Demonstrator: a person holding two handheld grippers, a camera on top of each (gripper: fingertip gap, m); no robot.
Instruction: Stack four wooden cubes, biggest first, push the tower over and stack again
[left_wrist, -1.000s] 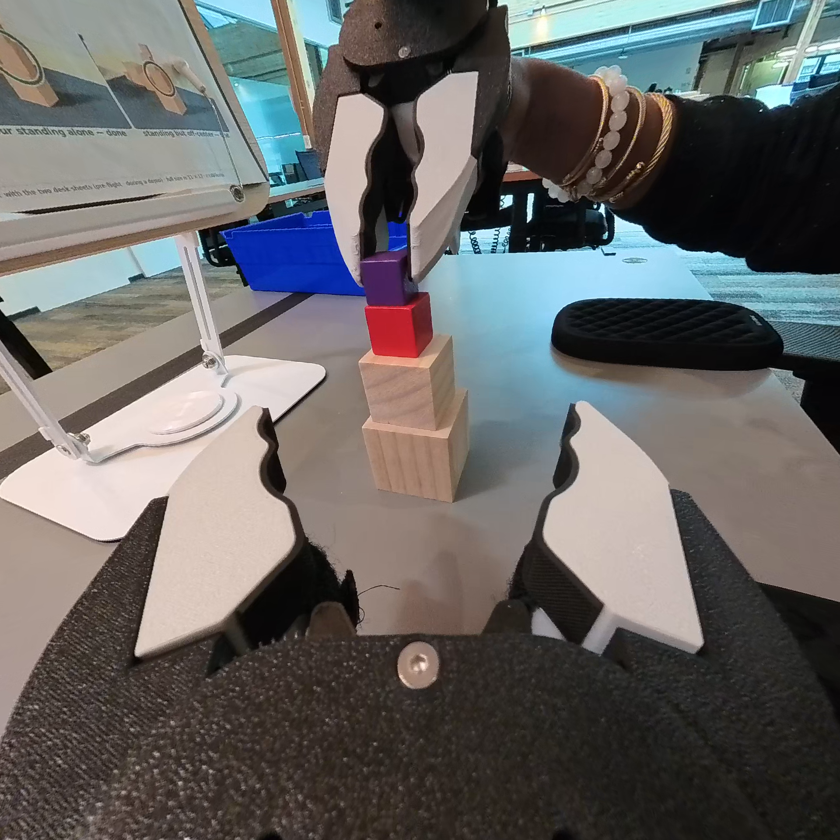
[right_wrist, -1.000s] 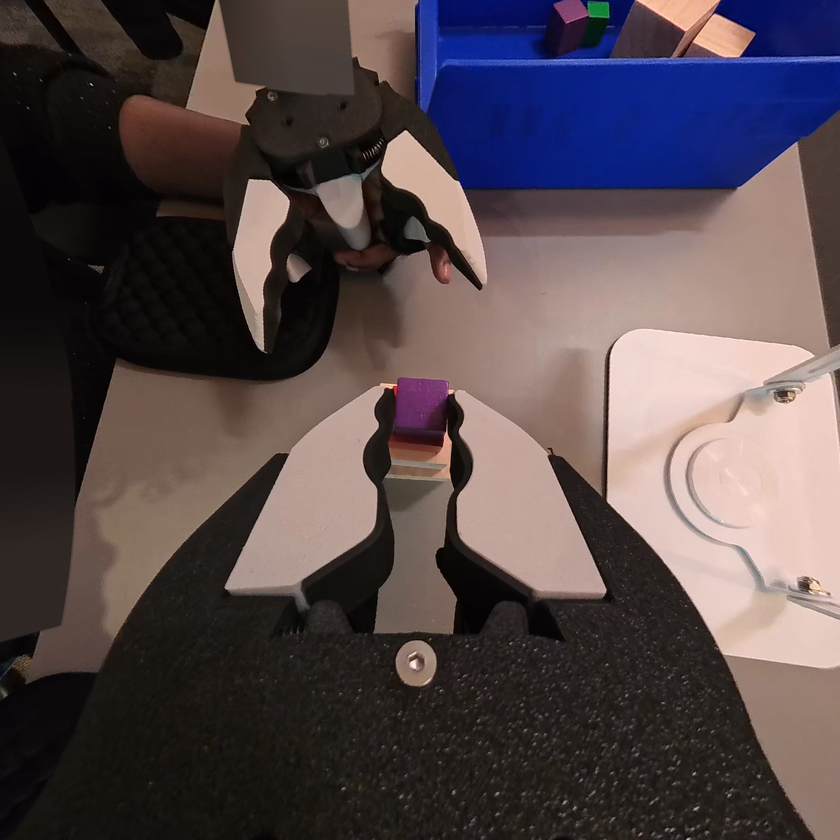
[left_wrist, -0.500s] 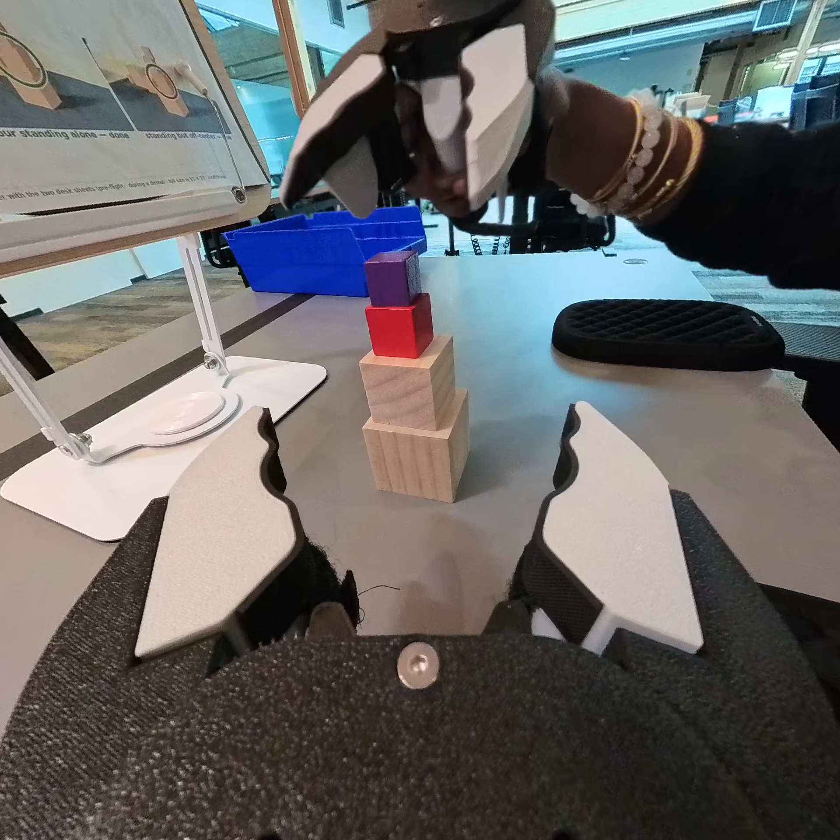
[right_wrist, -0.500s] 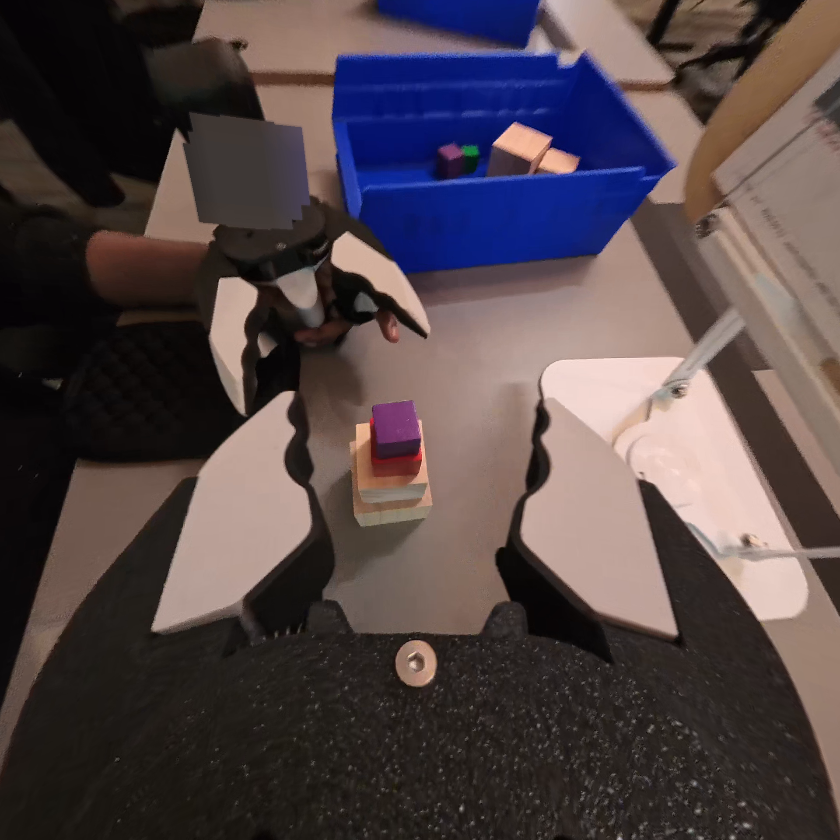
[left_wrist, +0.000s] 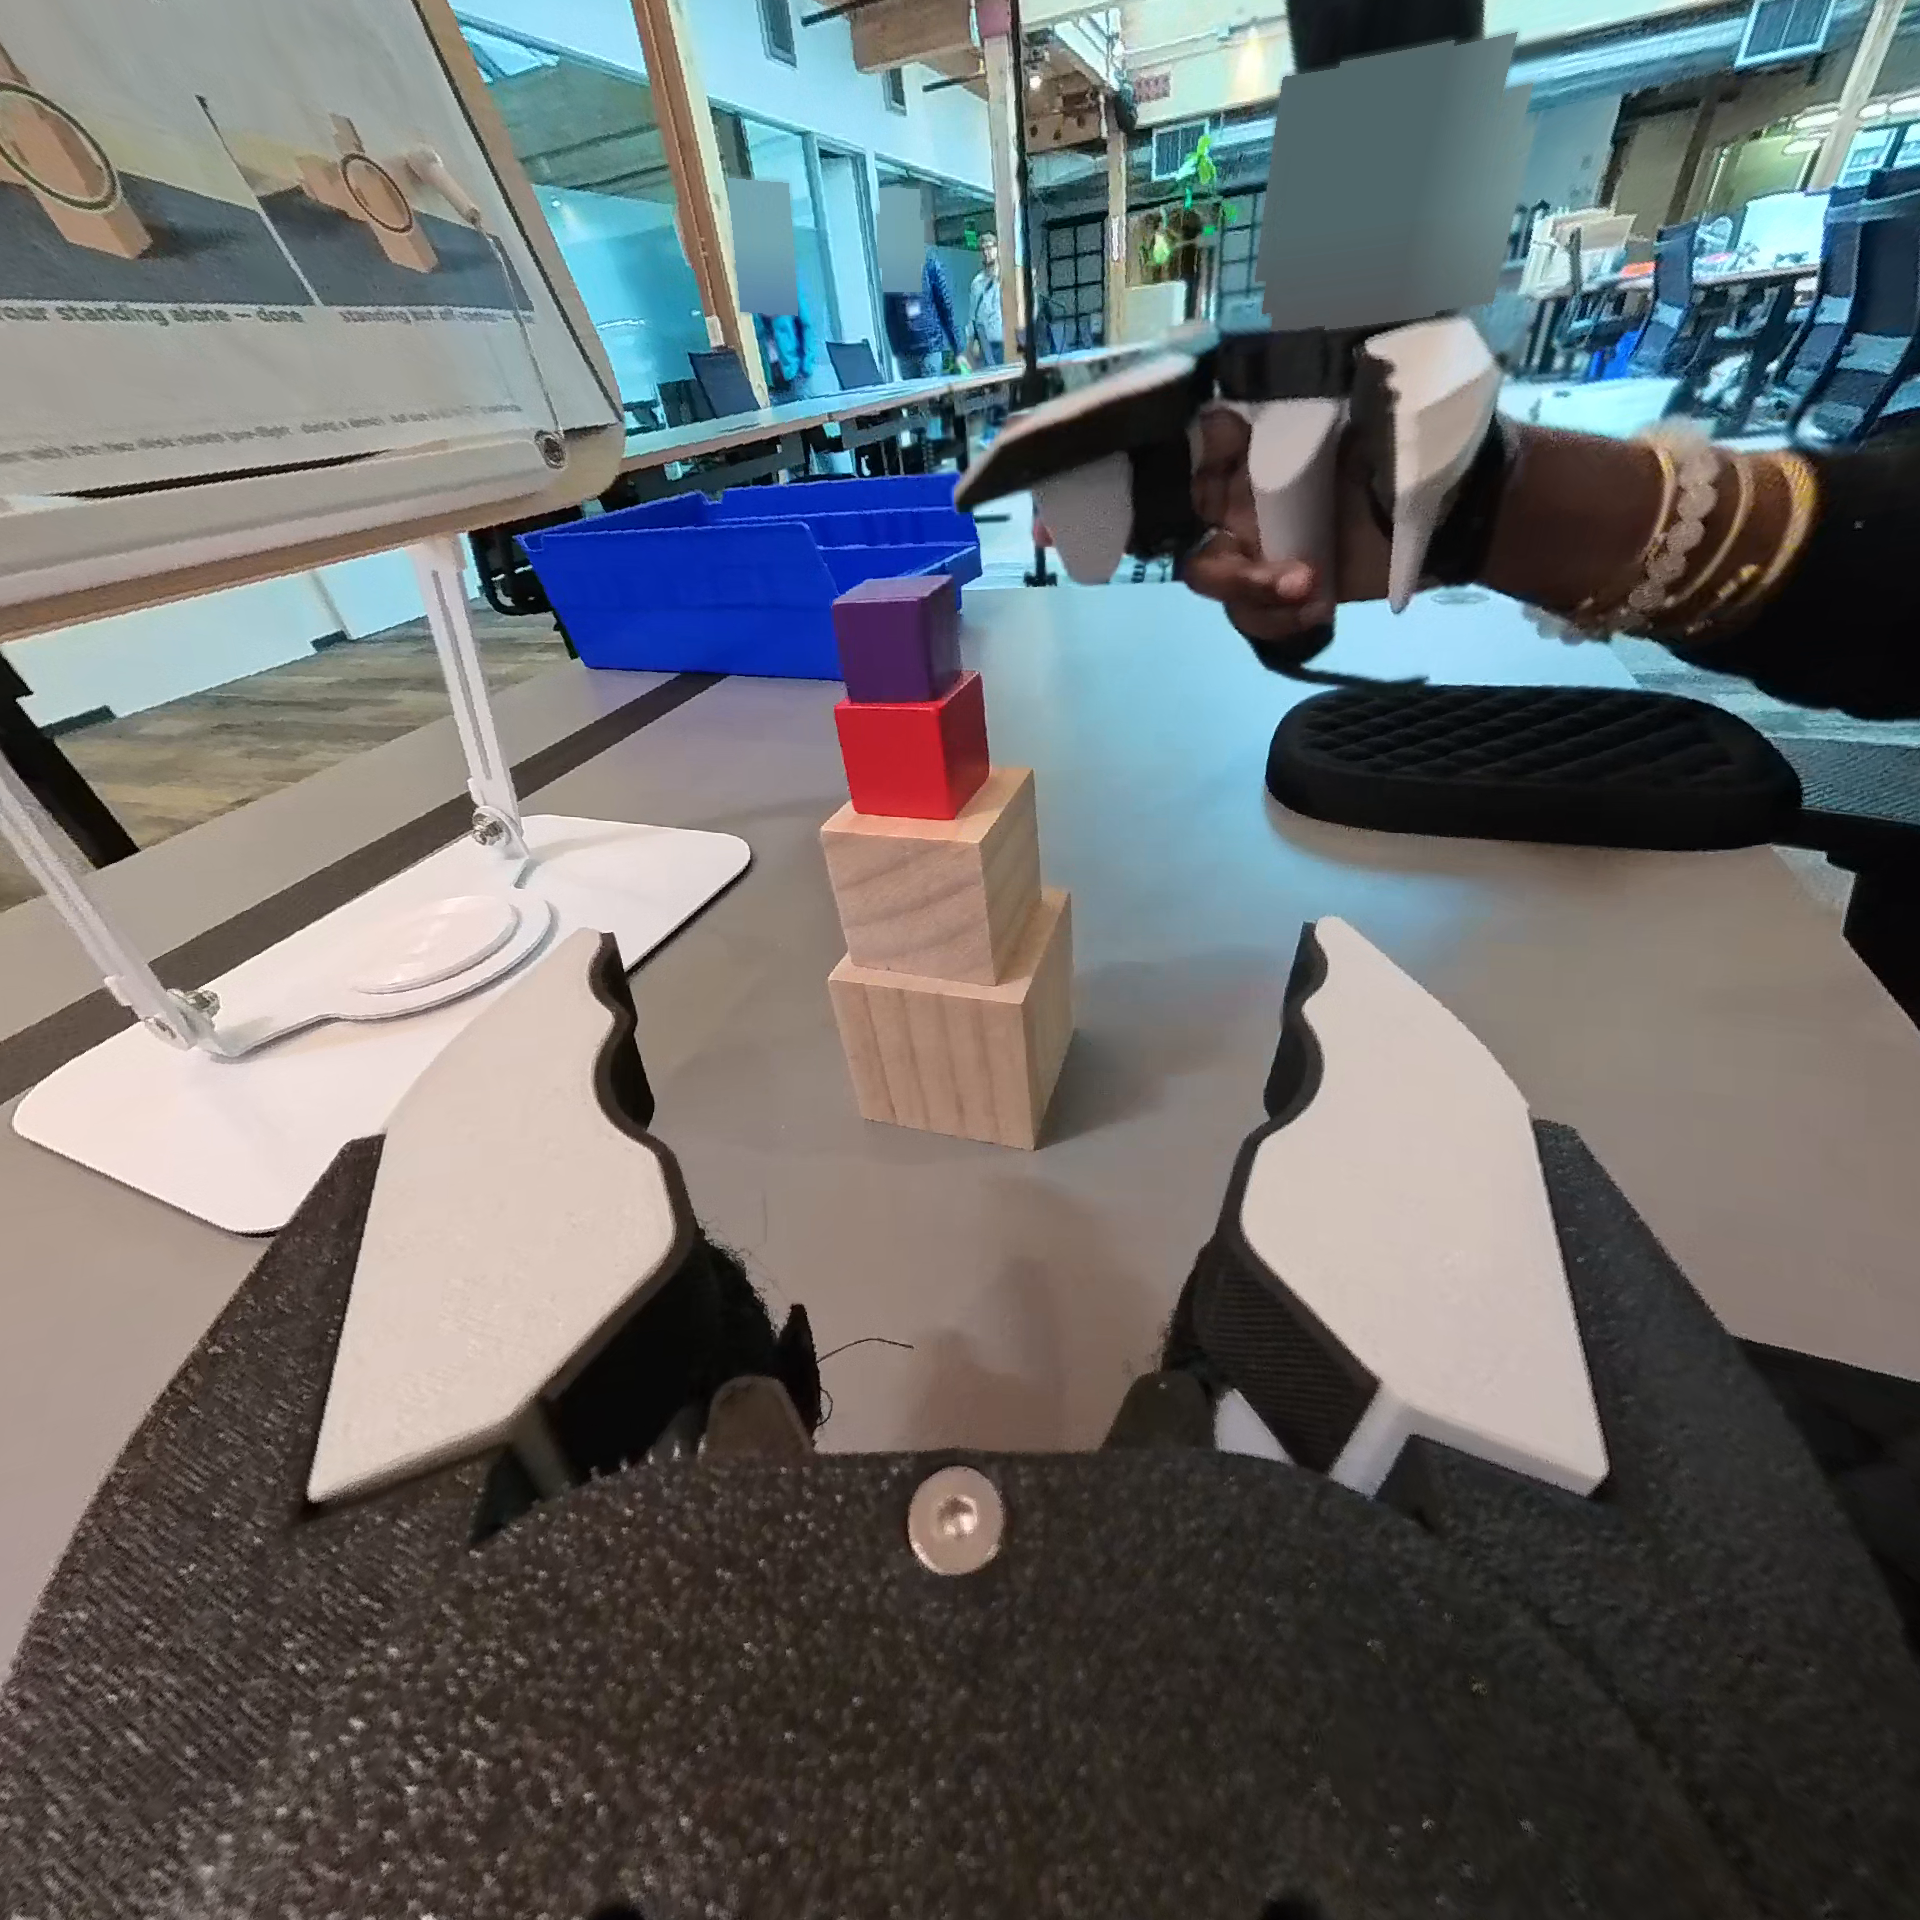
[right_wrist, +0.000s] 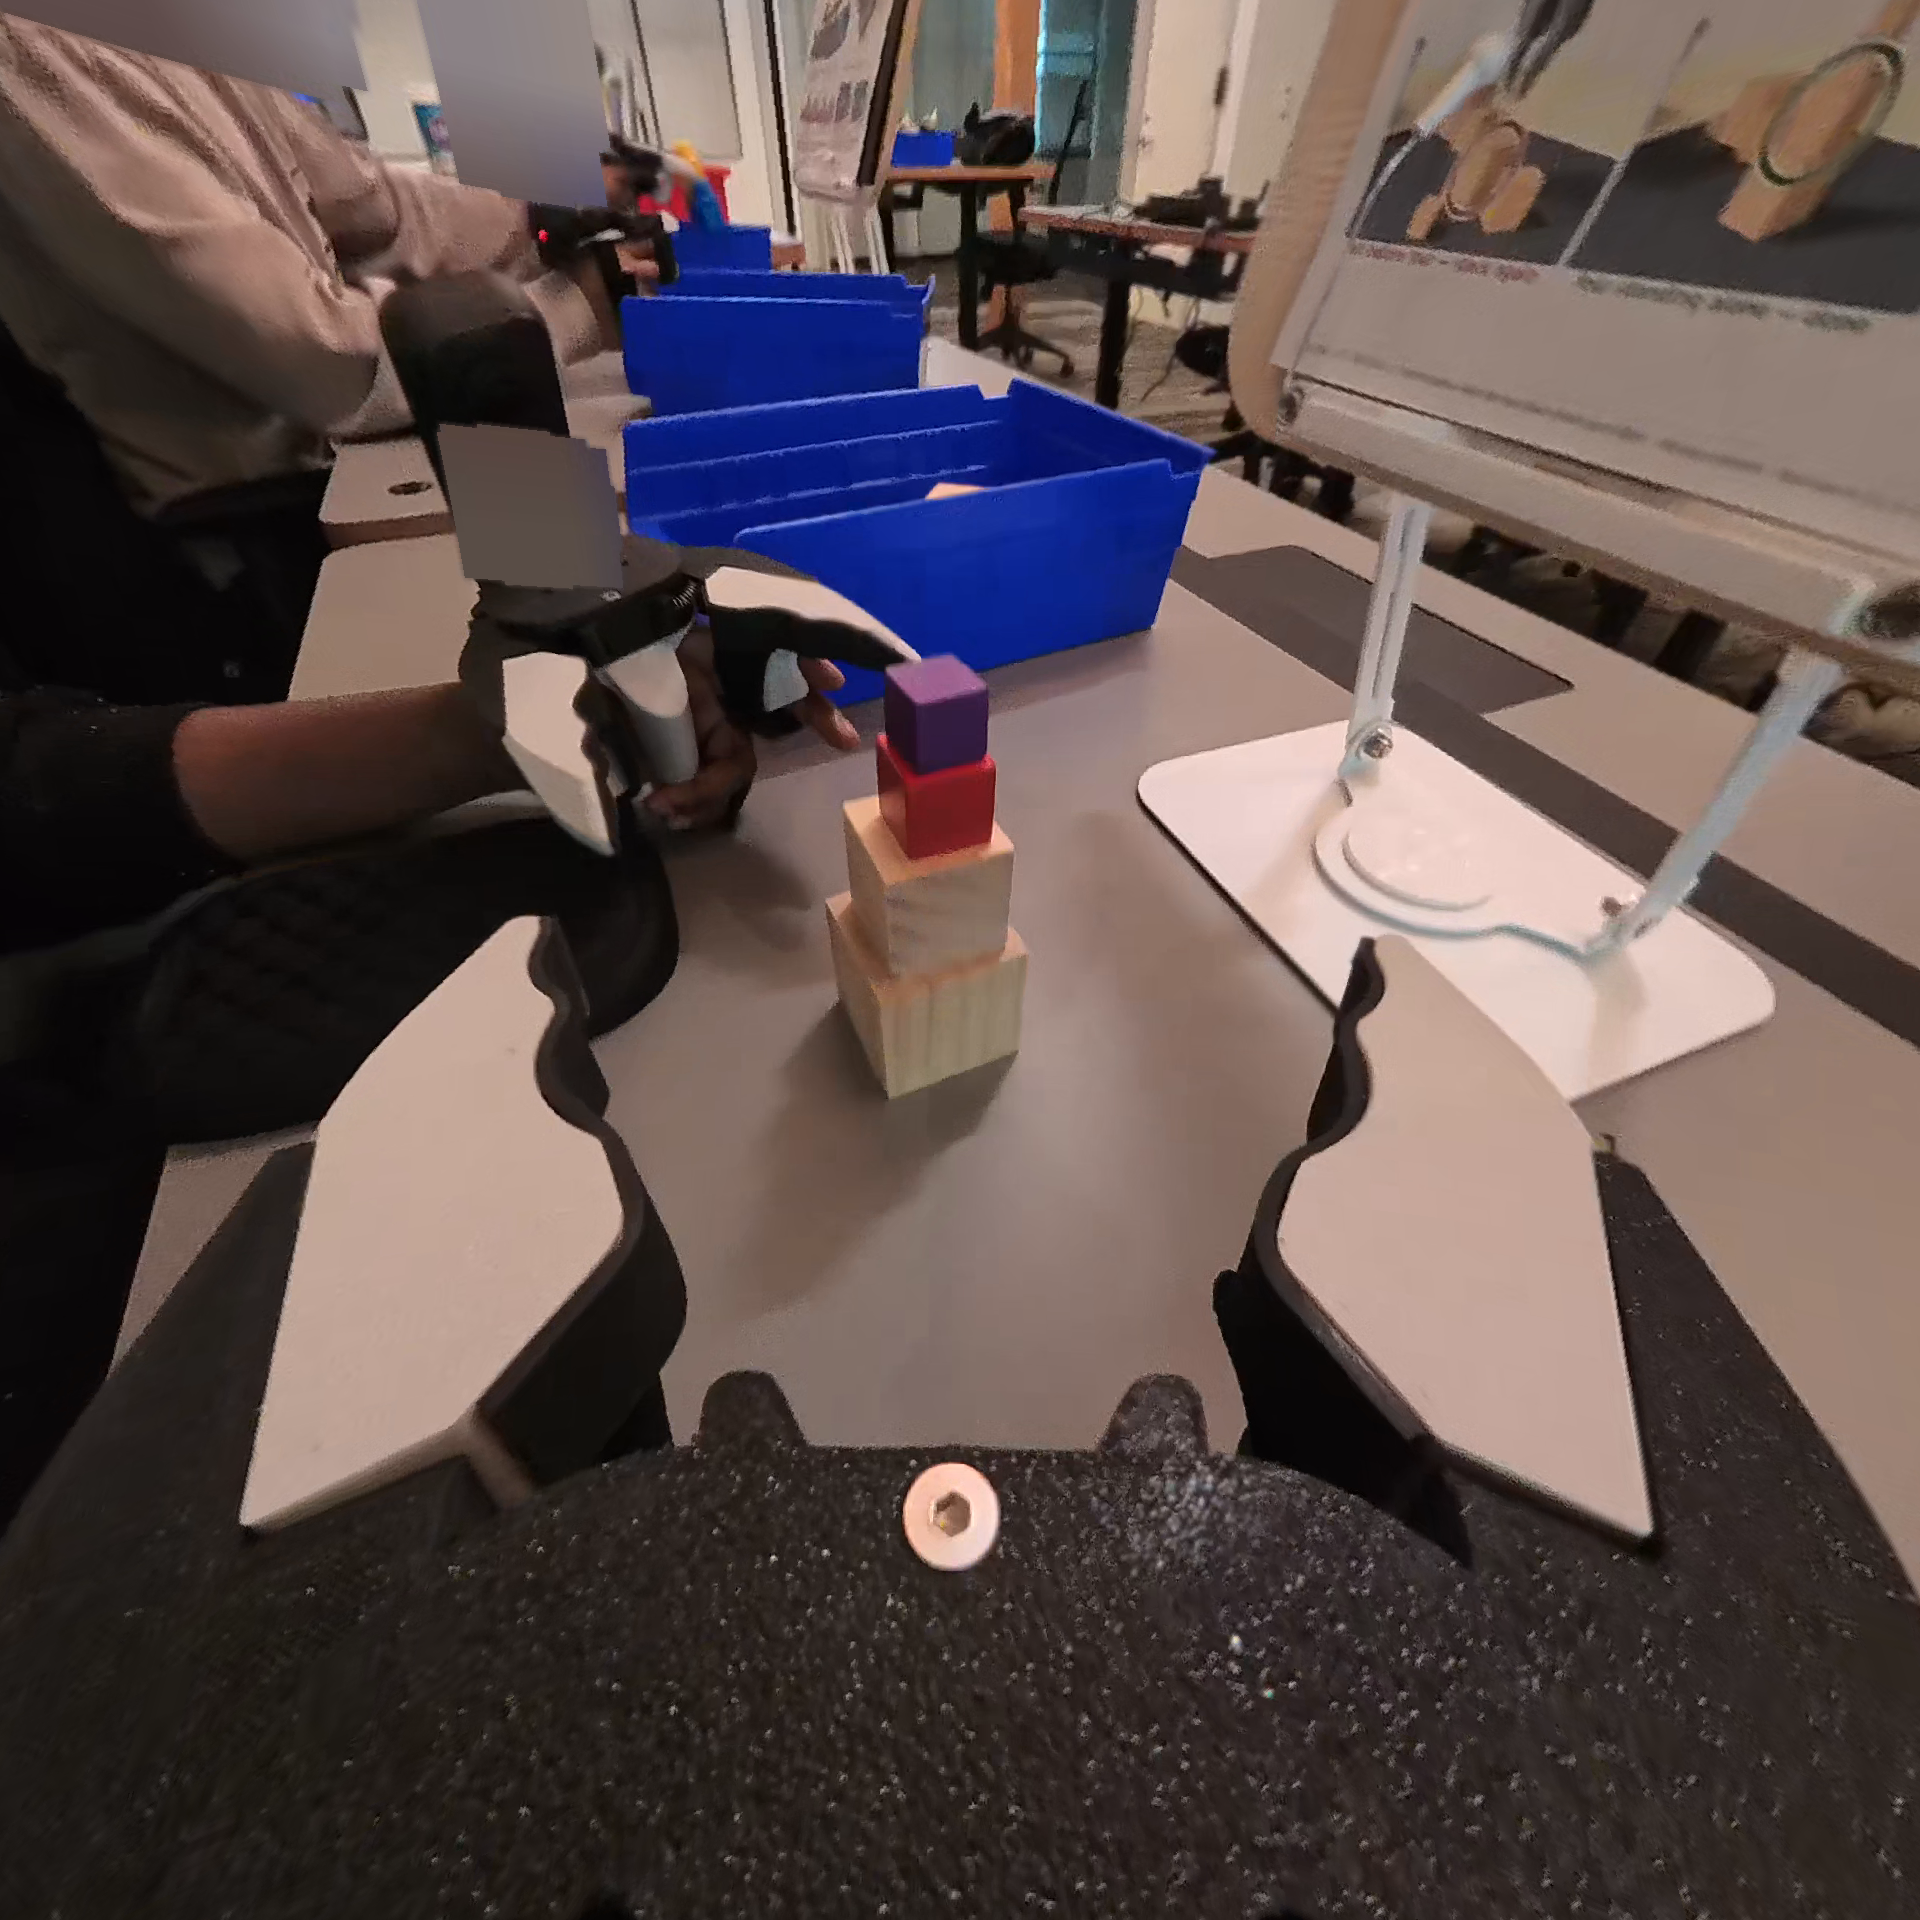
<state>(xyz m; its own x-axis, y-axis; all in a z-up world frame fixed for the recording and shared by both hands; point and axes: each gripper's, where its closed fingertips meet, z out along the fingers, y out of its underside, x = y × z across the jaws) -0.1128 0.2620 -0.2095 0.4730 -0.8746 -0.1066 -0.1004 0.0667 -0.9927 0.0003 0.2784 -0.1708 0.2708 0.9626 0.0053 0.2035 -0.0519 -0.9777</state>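
A tower of blocks stands on the grey table (left_wrist: 1351, 987): a large wooden block (left_wrist: 951, 1049) at the base, a smaller wooden block (left_wrist: 925, 883), a red cube (left_wrist: 904, 743) and a purple cube (left_wrist: 896, 639) on top. My left gripper (left_wrist: 961, 940) is open and empty, low on the table just short of the tower. My right gripper (right_wrist: 956, 943) is open and empty, drawn back from the tower, whose purple cube (right_wrist: 935, 715) shows ahead of it. In the left wrist view the right gripper (left_wrist: 1179, 551) is off to the tower's right, apart from it.
A blue bin (left_wrist: 717, 592) stands behind the tower and holds wooden pieces (right_wrist: 956, 488). A white stand base (left_wrist: 364, 987) with a picture board (left_wrist: 260, 260) is on one side. A black padded rest (left_wrist: 1527, 764) lies on the other. More blue bins (right_wrist: 769, 343) lie farther off. My left gripper is the nearer one to the smaller wooden block (left_wrist: 925, 883): about 4 cm, against 12 cm. The right gripper is farther from the red cube (left_wrist: 904, 743), some 11 cm, than the left, some 5 cm.
My right gripper opened off the purple cube, left it on top of the tower, then rose and drew back to the side. The left gripper has not moved.
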